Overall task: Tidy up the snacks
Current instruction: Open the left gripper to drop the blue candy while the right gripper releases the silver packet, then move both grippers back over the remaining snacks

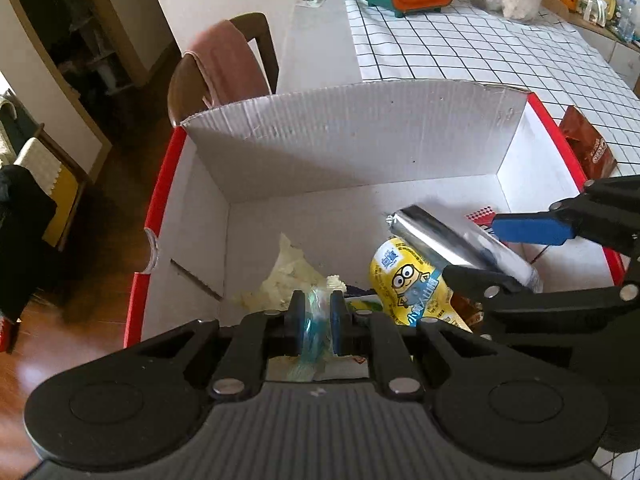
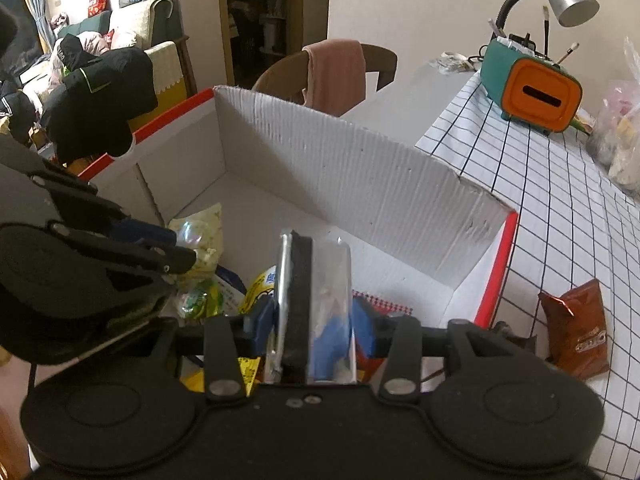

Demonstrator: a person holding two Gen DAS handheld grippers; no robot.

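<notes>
Box (image 1: 352, 152): several snacks inside. Left tool (image 1: 316, 316) clamped on clear wrapper (image 1: 314, 322), right tool (image 2: 316, 320) on silver packet (image 2: 316, 276), both over box. Brown packet (image 2: 576, 328) left on bench (image 2: 560, 200).

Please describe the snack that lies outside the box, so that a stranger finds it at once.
Find the white cardboard box with red edges on the checked tablecloth. Beside its wall, on the cloth, lies a brown foil packet. It alone lies outside; other snacks are inside the box.

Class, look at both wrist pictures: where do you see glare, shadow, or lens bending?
Left wrist view: a slanted shadow crosses the cardboard box wall, the silver packet glints, and the grid tablecloth lines curve. Right wrist view: the silver packet mirrors blue, the tablecloth grid bows, and the corners go dark.
</notes>
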